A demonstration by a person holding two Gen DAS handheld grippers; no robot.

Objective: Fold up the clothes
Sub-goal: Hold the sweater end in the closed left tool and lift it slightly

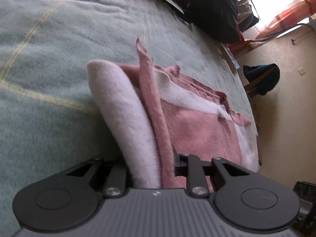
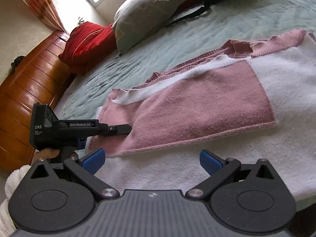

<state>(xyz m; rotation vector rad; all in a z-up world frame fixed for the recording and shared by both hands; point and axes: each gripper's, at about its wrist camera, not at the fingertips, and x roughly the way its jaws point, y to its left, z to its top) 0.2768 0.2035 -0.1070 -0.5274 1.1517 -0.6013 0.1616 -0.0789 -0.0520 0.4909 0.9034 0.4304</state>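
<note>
**Left claw pinching the sweater edge, right claw spread and empty**

My left claw (image 2: 126,128) is nearly closed on the lifted edge of the one pink-and-white fuzzy knit sweater (image 2: 207,106), which lies spread on the pale green quilted bedspread (image 2: 177,39). In the left wrist view the gathered pink and white cloth (image 1: 142,122) runs straight up between my jaws.

To its right, my right claw (image 2: 152,161) hangs with its two blue pads (image 2: 94,159) wide apart, gripping nothing, just above the white part of the sweater. The garment stretches away from both claws, its long axis running from the left claw's corner toward the far right. The right claw is nearer the loose pink hem, so I judge the coming grab falls to it.

I count one sweater, two claws, one grey pillow (image 2: 146,13) and one red cushion (image 2: 86,45).
</note>
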